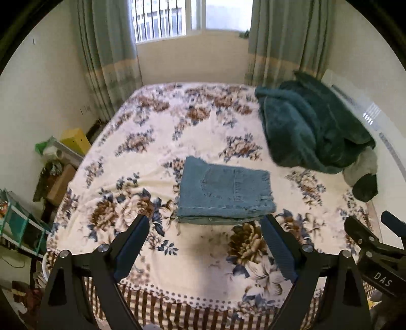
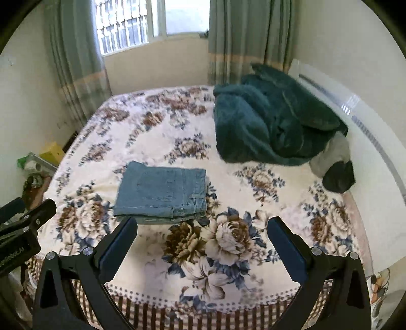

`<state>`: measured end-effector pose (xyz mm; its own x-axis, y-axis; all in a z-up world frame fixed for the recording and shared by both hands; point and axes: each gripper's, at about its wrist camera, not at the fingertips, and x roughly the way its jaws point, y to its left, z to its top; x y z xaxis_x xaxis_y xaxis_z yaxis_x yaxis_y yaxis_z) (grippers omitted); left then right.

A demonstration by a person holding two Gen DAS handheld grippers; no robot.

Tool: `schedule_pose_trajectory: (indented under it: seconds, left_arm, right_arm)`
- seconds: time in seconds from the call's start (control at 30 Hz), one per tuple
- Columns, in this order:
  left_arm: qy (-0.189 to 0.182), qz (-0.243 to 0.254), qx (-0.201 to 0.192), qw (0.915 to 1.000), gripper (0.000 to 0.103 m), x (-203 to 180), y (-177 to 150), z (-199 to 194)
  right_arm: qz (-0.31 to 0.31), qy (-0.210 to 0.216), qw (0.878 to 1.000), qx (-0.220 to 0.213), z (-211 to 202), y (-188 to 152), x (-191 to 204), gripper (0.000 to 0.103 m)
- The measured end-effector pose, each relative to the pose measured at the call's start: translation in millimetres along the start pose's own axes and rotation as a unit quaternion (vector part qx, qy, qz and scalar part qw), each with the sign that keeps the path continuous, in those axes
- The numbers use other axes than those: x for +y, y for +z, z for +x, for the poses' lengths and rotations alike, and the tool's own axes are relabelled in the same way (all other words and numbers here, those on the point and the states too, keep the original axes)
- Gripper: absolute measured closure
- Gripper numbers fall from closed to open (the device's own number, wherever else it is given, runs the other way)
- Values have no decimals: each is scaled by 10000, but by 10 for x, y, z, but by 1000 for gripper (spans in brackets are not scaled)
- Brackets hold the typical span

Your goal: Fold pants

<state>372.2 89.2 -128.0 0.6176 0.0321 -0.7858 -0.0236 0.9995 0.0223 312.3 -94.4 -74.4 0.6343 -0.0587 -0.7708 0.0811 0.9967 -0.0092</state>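
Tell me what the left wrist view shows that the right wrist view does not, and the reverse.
Only the left wrist view shows the green wire rack at its left edge, and the right tool at its right edge. Only the right wrist view shows the left tool at its left edge, and bright printed packaging by the bed's right corner. Both show the folded jeans lying free on the floral bedspread, the teal blanket, the yellow box, the window, and each camera's own tool open and empty.
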Motion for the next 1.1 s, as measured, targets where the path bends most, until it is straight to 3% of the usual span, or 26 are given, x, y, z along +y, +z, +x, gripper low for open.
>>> schedule_pose_trajectory:
  seconds: [0.27,0.47,0.73,1.0,1.1]
  left_arm:
    - [181,-124,-405,9989,13,0,-124,-1052]
    - [127,-108,-618,9979,13,68,-201,-1556]
    - [137,-12,-809,9966,13,214,-305,-1902]
    - [111,-57,-941,9955,13,236,-400,-2112]
    - [128,-78,-867,9961,2,244,-432,-2112]
  right_arm:
    - [-271,97,9976,-634,-1463,-8,4,0]
    - [-253,134,9957,-883,-2234,-36,41,0]
    - [-234,210,9946,-990,-2760,-190,139,0]
    - [-140,217,9941,-1058,-2932,-251,101,0]
    - [-137,292,9943,-1012,-2927,-273,85,0]
